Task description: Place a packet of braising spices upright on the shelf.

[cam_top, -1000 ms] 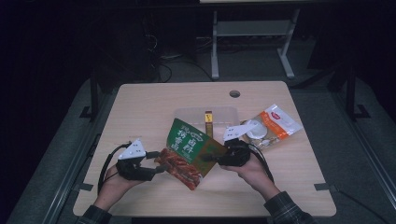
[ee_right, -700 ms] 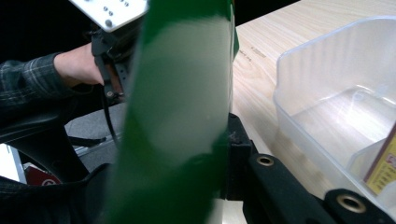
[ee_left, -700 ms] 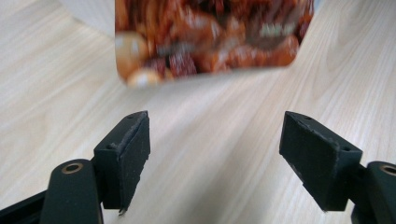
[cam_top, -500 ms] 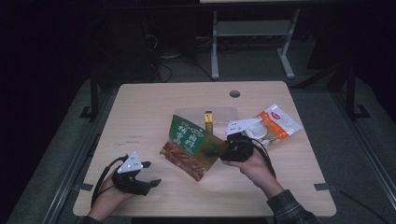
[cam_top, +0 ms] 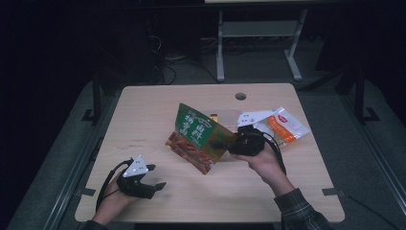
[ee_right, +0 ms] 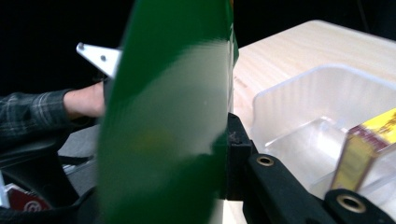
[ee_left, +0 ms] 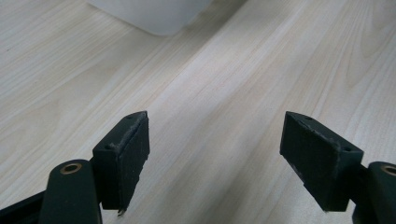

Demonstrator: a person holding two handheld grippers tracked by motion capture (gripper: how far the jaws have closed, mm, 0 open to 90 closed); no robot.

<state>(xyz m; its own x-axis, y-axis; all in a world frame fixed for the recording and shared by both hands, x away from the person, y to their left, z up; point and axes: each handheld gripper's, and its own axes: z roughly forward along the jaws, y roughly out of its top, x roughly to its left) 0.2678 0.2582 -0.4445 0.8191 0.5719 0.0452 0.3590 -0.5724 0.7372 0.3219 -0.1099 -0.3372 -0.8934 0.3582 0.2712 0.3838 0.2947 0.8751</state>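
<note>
Holding the green snack bag [cam_top: 197, 136] alone now, my right gripper [cam_top: 229, 143] is clamped tight on its right edge and has it tilted above the middle of the table [cam_top: 143, 110]. My left gripper [cam_top: 158, 178] has just let go and dropped back to the near left; its jaws have been opening and stand wide with nothing between them. I judge the handover done, so the clear tub [ee_right: 299, 116] beyond looks next.

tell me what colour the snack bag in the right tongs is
Mostly green, orange-red lower part; snack bag shows best in the high view.
</note>
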